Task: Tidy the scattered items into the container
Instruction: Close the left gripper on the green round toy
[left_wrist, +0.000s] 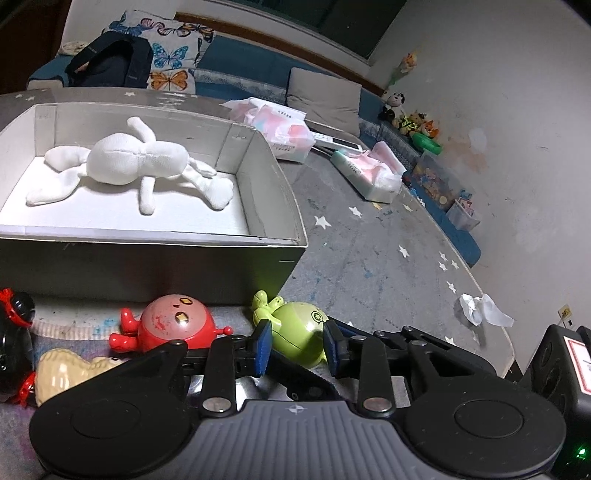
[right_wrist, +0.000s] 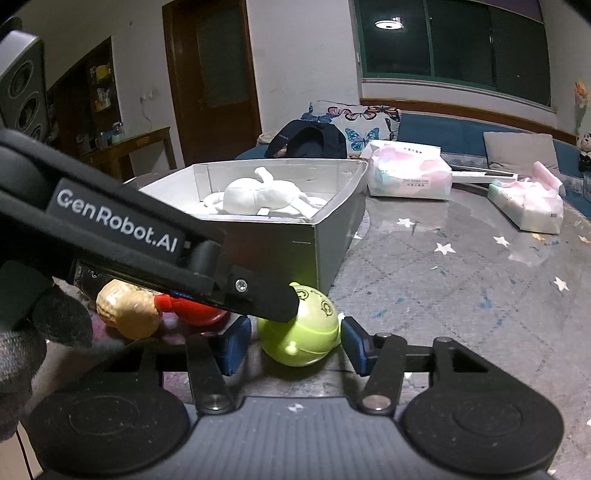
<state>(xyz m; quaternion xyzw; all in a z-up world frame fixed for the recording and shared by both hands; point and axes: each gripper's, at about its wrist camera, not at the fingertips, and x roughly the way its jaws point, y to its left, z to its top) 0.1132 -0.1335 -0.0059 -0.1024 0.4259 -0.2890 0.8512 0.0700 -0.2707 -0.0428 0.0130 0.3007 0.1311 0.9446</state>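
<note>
2 tissue packs on starred grey mat, sofa behind

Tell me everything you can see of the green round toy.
The green round toy looks like glossy hard plastic: a ball-shaped body with small stubby limbs and printed round marks. It lies on the grey star mat beside the box corner, near the red toy. The left hand-held gripper brackets it with open jaws; contact is unclear.
</note>
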